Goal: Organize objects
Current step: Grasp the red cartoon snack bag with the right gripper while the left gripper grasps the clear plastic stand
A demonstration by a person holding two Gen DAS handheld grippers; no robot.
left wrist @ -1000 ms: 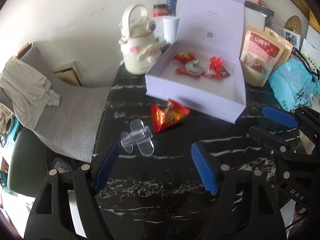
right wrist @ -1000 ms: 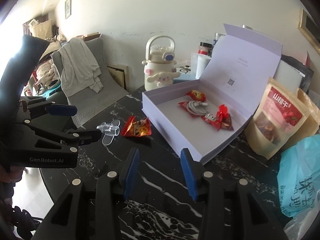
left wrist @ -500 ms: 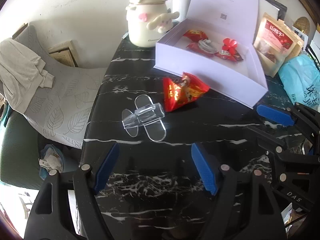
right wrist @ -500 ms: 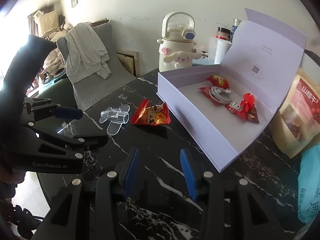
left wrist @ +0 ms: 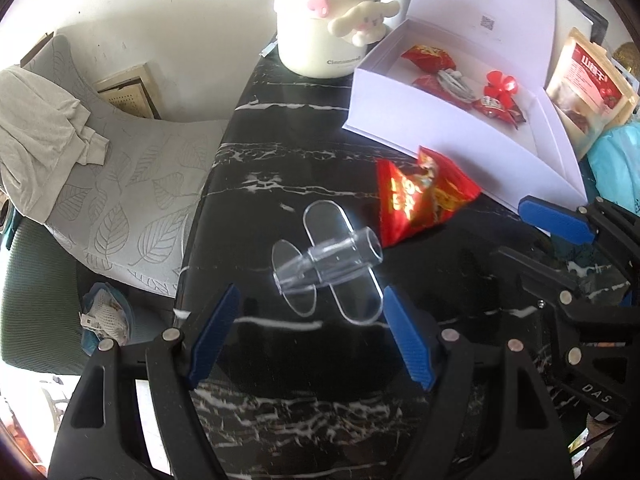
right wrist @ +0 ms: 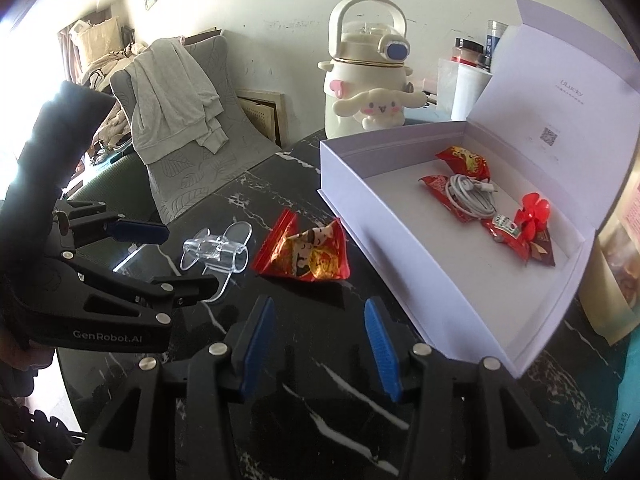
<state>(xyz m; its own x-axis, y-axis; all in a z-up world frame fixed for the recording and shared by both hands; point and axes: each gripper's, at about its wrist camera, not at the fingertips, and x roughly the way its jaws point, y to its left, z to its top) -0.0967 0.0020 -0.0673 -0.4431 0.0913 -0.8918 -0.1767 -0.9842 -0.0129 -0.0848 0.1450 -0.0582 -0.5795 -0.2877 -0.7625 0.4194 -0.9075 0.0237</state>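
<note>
A clear plastic holder (left wrist: 328, 268) (right wrist: 216, 254) lies on the black marble table (left wrist: 288, 412), just ahead of my left gripper (left wrist: 310, 320), which is open and empty. A red snack packet (left wrist: 420, 196) (right wrist: 308, 252) lies beside it, against the front of the open white box (left wrist: 452, 136) (right wrist: 400, 248). The box holds more red packets (right wrist: 464, 160), a coiled white cable (right wrist: 468, 196) and a red flower clip (right wrist: 532, 212). My right gripper (right wrist: 316, 336) is open and empty, short of the red packet. The left gripper (right wrist: 160, 256) shows in the right wrist view.
A cream character water jug (left wrist: 324, 36) (right wrist: 368, 80) stands behind the box. Snack bags (left wrist: 588, 80) and a blue plastic bag (left wrist: 620, 160) crowd the right side. A grey chair with a draped garment (right wrist: 176, 92) is past the table's left edge.
Both grippers have moved forward and lower toward the table. The clear holder and red packet now sit much closer to the left gripper's fingers. Nothing was grasped.
</note>
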